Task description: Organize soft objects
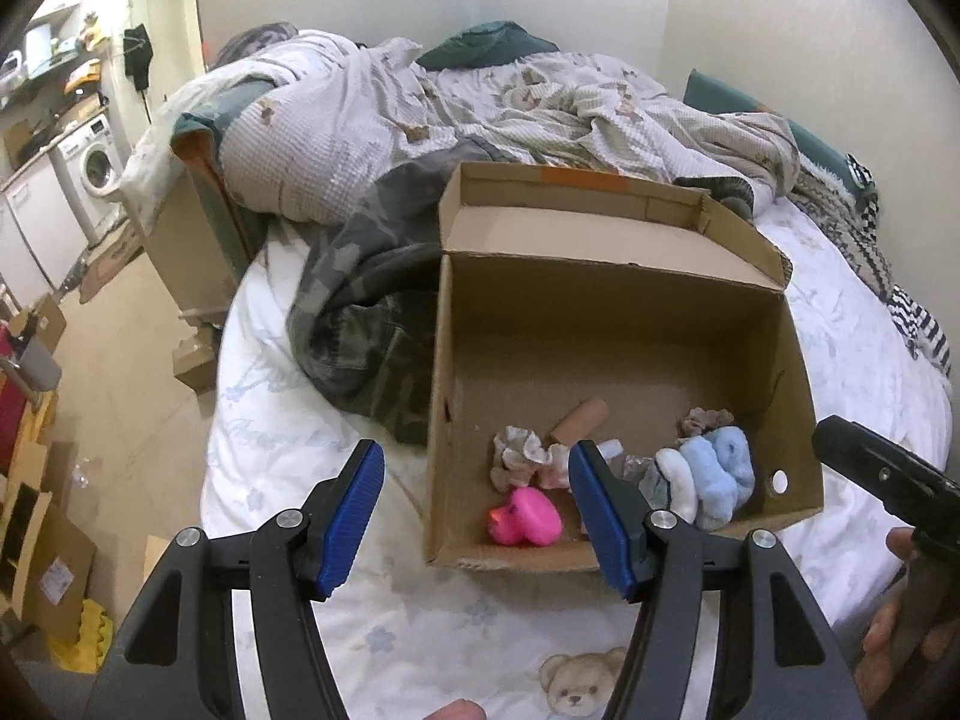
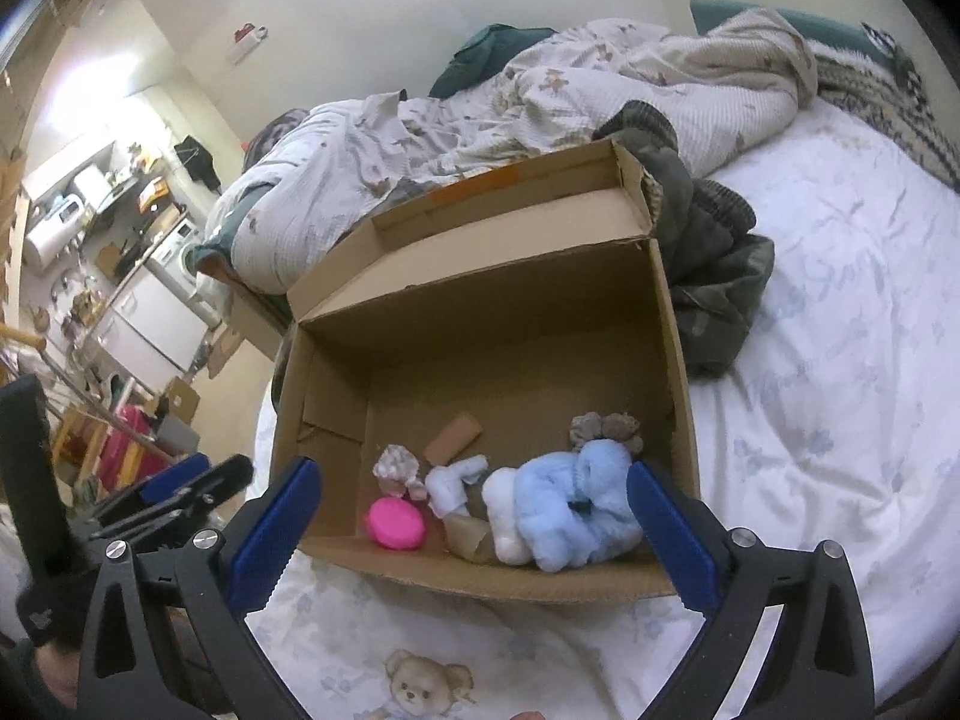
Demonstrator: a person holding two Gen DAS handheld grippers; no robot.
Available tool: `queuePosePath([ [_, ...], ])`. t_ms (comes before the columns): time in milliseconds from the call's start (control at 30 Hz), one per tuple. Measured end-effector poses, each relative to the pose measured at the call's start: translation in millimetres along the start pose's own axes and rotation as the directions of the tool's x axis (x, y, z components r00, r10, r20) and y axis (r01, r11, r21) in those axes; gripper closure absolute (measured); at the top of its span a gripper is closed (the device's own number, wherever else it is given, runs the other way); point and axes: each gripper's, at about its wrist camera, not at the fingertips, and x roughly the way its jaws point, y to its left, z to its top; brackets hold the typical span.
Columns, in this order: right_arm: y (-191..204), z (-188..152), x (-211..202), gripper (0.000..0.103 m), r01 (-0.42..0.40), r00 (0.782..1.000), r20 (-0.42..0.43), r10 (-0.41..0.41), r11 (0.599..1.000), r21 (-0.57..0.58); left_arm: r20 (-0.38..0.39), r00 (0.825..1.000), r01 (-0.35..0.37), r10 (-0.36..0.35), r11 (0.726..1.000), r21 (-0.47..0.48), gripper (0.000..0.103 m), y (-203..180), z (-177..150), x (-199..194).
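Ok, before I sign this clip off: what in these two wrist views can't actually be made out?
- Left wrist: the left gripper finger covers the box's middle items; the pink duck is partly hidden.
- Right wrist: the tan scrap beside the blue fluffy socks is too crumpled to identify, and the near wall hides its base.
- Both: shelf clutter at far left is too small and distorted.
- Right gripper: only its edge shows in the left view.

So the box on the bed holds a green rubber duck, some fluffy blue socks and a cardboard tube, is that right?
Not quite: the duck is pink, not green. The left wrist view shows it near the front wall of the box, on the bed, with the fluffy blue socks and the cardboard tube in there too.
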Motion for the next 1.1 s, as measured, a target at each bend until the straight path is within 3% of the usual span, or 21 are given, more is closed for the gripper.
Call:
queuePosePath([
  [100, 3, -4, -6, 0.000, 0.011, 1.000, 0.010, -0.011, 1.000, -0.015, 0.008, 1.000, -0.002, 0.002, 1.000, -0.012, 0.032, 5, -6, -8],
  [233, 9, -11, -14, 0.000, 0.021, 0.999, 0.025, -0.020, 0.999, -0.034, 0.011, 1.000, -0.003, 0.003, 1.000, -0.019, 0.030, 8, -15, -17],
  [333, 13, -18, -18, 0.000, 0.024, 0.999, 0.030, -0.023, 0.999, -0.045, 0.021, 1.000, -0.001, 0.001, 1.000, -0.016, 0.018, 8, -20, -24],
  [500, 19, -26, -22, 0.000, 0.046, 0.998, 0.042, -0.043, 0.997, -0.069, 0.045, 0.999, 0.000, 0.000, 1.000, 0.002, 0.015, 8, -25, -33],
  [567, 21, -29, -22, 0.000, 0.057, 0.998, 0.044, -0.054, 0.995, -0.079, 0.049, 0.999, 0.003, -0.003, 1.000, 0.000, 0.006, 10, -26, -34],
  [733, 28, -33, -18, 0.000, 0.087, 0.996, 0.039, -0.083, 0.990, -0.108, 0.072, 0.997, -0.004, 0.004, 1.000, 0.005, 0.001, 10, -27, -36],
  [1100, 34, -36, -15, 0.000, 0.116, 0.993, 0.041, -0.111, 0.983, -0.139, 0.067, 0.998, -0.011, 0.011, 1.000, 0.002, 0.001, 11, -26, -34],
])
